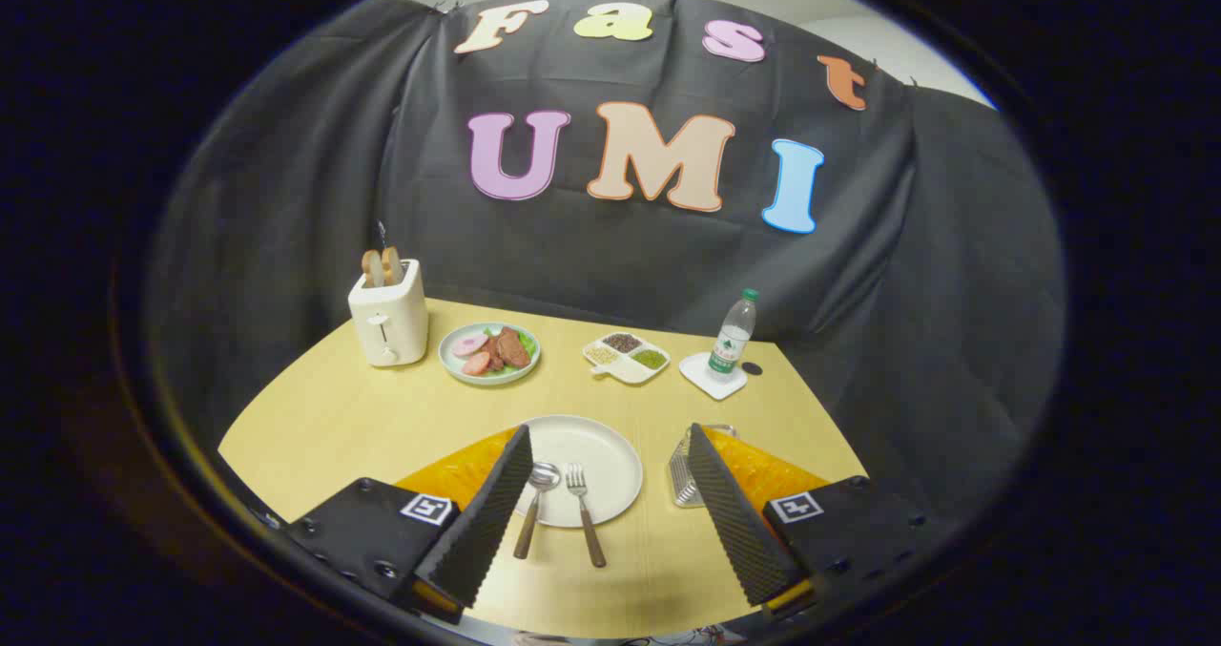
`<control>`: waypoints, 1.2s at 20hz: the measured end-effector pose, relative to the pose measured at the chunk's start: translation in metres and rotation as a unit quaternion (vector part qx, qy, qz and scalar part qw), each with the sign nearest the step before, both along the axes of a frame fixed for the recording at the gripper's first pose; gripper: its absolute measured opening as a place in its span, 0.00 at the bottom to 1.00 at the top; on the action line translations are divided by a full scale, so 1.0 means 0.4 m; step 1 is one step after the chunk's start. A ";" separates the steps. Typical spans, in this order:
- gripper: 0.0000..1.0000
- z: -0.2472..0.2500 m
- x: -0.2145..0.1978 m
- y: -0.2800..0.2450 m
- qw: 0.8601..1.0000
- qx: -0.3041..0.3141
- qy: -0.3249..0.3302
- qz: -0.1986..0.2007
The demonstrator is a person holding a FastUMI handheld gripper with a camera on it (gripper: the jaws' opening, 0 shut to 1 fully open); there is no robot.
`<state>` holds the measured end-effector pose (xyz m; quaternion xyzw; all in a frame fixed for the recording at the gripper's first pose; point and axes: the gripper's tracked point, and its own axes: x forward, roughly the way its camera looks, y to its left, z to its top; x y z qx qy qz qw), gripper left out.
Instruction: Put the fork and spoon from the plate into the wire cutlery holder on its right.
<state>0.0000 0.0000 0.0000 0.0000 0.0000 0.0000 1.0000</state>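
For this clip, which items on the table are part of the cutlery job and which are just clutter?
Part of the job:
fork
spoon
white plate under them
wire cutlery holder to its right
gripper, fingers open, spoon and fork between them

Just lying about:
toaster
plate of food
divided dish
water bottle on its coaster
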 end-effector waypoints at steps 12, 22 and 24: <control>1.00 -0.021 0.021 -0.011 1.000 -0.006 0.023 0.005; 1.00 -0.193 0.084 -0.014 0.983 -0.024 0.181 -0.006; 1.00 -0.243 0.092 -0.016 0.973 -0.041 0.228 -0.012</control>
